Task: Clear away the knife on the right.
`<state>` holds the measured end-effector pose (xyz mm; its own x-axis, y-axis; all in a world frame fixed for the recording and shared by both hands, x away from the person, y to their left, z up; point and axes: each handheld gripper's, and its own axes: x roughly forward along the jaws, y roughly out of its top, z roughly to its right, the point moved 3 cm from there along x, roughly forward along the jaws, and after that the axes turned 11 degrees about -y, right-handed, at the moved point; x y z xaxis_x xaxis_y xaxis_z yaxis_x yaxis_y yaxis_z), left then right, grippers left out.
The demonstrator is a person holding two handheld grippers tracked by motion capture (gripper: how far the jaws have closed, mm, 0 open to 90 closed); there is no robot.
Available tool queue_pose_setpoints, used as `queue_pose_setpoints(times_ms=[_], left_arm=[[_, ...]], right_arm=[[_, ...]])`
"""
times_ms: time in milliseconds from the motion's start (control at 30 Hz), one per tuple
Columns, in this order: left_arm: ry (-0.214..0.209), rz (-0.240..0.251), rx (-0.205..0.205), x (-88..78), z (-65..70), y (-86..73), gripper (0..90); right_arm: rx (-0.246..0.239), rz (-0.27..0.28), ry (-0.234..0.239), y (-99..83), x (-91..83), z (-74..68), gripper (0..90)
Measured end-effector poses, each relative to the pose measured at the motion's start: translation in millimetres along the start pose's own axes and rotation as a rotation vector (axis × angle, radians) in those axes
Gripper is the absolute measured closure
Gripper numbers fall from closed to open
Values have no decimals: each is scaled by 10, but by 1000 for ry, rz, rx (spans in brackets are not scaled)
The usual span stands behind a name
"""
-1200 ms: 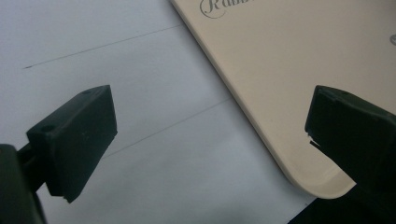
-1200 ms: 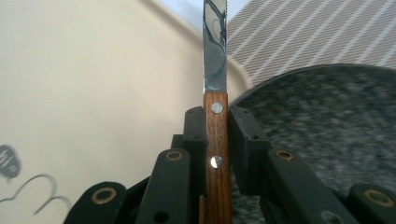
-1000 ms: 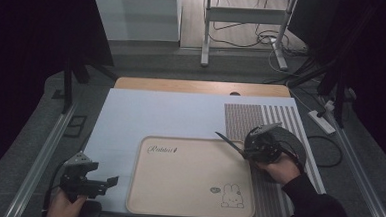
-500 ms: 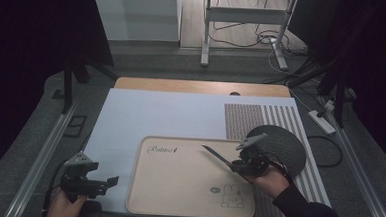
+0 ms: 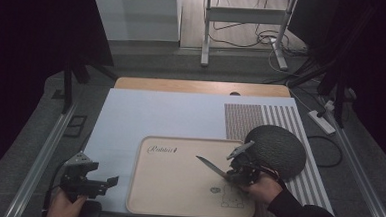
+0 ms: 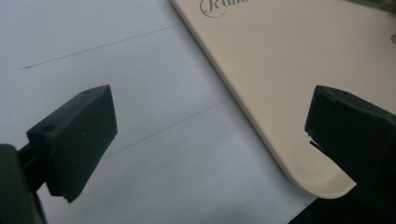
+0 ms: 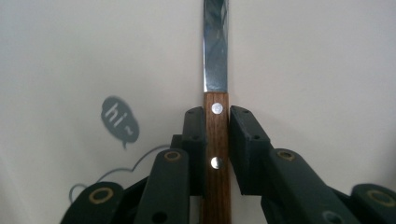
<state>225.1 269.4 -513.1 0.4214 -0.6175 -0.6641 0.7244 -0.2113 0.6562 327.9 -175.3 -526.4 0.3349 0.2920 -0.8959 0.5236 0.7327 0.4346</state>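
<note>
A knife [image 5: 209,166] with a steel blade and a riveted wooden handle [image 7: 216,154] is clamped in my right gripper [image 5: 238,173], its blade pointing left over the cream tray [image 5: 177,188]. The right gripper view shows the jaws pressed on both sides of the handle, above the tray's "hi" speech-bubble print [image 7: 120,120]. My left gripper [image 5: 108,182] rests off the tray's front left corner, jaws wide apart and empty; its fingers [image 6: 77,140] frame that corner of the tray [image 6: 289,93] over the pale blue mat [image 6: 116,84].
A dark round woven mat [image 5: 275,150] lies right of the tray on a striped placemat [image 5: 260,117]. The pale blue mat [image 5: 171,112] covers the wooden table [image 5: 202,86]. Metal rails run along both table sides.
My right gripper has carried the knife leftward and toward the front, from beside the round mat to over the tray's printed corner. The left gripper has stayed put.
</note>
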Motion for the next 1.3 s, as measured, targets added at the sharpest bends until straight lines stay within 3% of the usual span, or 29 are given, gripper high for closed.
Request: queue_pose_setpoints(times_ms=[100,133,167,200,233,267,333,400,467,567,1300], left_arm=[[0,-1,-1,1,-1,0,30],[0,-2,-1,2,-2,1,30],[0,-4,-1,4,-2,1,30],[0,-5,-2,5,-2,2,30],[0,-6,-1,6,-2,3,31],[1,-5,-1,6,-2,3,31],[1,-7,0,9,1,4,31],[1,-8,0,10,1,5,31],[1,-8,0,9,0,4,31],[0,-7,-1,7,-3,2,31],[-3,-5,4,5,4,1,33]], right_arm=[[1,9,12,23,-41,5,647],[-3,43,2,74,-99,19,614],[-3,43,2,74,-99,19,614],[-7,63,4,106,-127,20,634],[-28,83,37,184,-161,-14,793],[-28,83,37,184,-161,-14,793],[-67,78,46,244,-143,-77,882],[-107,62,70,305,-67,-172,895],[-163,29,61,353,41,-244,895],[-175,6,61,376,144,-250,895],[8,-20,-18,90,69,263,895]])
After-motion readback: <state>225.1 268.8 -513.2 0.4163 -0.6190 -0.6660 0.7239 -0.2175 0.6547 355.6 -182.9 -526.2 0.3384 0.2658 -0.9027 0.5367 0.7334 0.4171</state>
